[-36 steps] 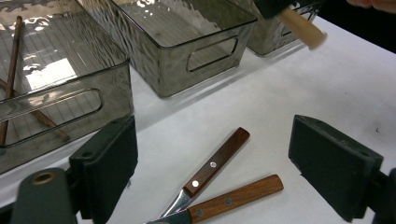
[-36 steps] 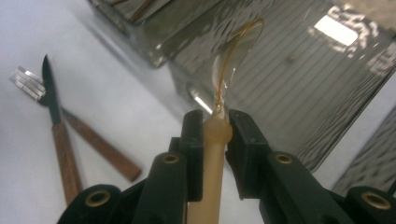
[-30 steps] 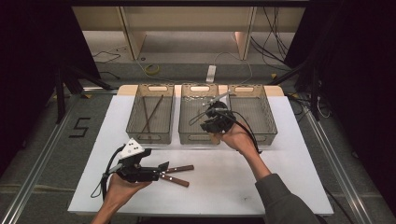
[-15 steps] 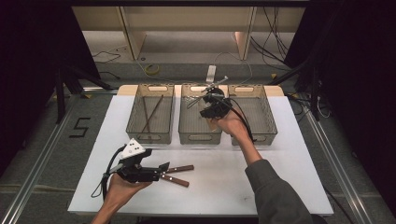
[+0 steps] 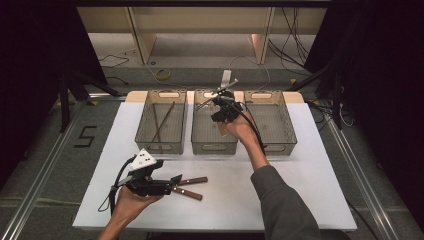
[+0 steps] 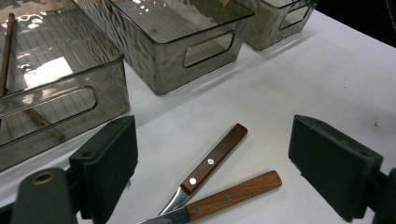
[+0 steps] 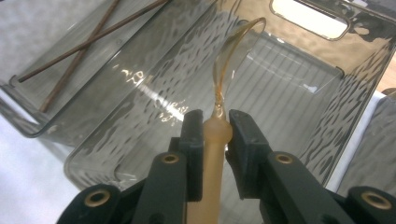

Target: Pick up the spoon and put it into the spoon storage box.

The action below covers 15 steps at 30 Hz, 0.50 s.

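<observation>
Clamped in the right gripper (image 7: pixel 215 125), a translucent amber plastic spoon (image 7: pixel 215 140), handle pinched between the two black pads (image 7: pixel 194 140), bowl edge-on and pointing out over the middle smoky clear plastic bin (image 7: pixel 327 88). In the high view, the same right gripper (image 5: pixel 223 107) above that middle bin (image 5: pixel 214 146), near its far end, so the spoon hanging in the air over the bin floor and not yet down in it. To one side, the neighbouring bin of the same smoky plastic (image 5: pixel 161 145) with two thin brown sticks (image 5: pixel 161 121) lying crossed inside; on the other side, a third matching bin (image 5: pixel 272 145). Near the table's front edge, the left gripper (image 5: pixel 176 181), jaws standing wide apart and gripping nothing, hovering just behind two wooden-handled knives (image 6: pixel 217 179) on the white tabletop (image 5: pixel 310 175). Likely risks from here: a slippery, narrow handle twisting in the pinch and tipping the bowl sideways; a release from this height bouncing the light spoon off the ribbed floor or against the wall; a drift sideways before letting go, landing it on the rim or among the sticks.
</observation>
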Available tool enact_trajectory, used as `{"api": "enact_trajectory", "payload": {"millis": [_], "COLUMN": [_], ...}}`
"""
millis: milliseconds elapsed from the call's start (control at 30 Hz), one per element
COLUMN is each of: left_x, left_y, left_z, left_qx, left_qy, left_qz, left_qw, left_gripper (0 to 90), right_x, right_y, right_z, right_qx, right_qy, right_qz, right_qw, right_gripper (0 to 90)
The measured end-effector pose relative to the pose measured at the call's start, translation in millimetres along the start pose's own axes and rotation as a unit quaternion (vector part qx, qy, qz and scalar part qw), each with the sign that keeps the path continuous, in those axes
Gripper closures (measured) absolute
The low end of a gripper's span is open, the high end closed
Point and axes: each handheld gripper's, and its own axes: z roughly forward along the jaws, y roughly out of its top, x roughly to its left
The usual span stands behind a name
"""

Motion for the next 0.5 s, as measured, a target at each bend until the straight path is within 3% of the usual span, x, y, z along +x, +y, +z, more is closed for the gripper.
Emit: {"api": "enact_trajectory", "payload": {"millis": [500], "left_x": [-1.7], "left_y": [-0.1], "left_z": [1.0], "left_qx": [0.003], "left_qy": [-0.001], "left_qz": [0.006], "left_qw": [1.0000], "left_gripper": [15.1], "right_x": [8.1], "right_y": [0.7], "right_z": [21.4], "right_qx": [0.012], "right_qy": [-0.002], "right_qz": [0.012], "right_qw": [0.9999], "right_gripper": [75.8]}}
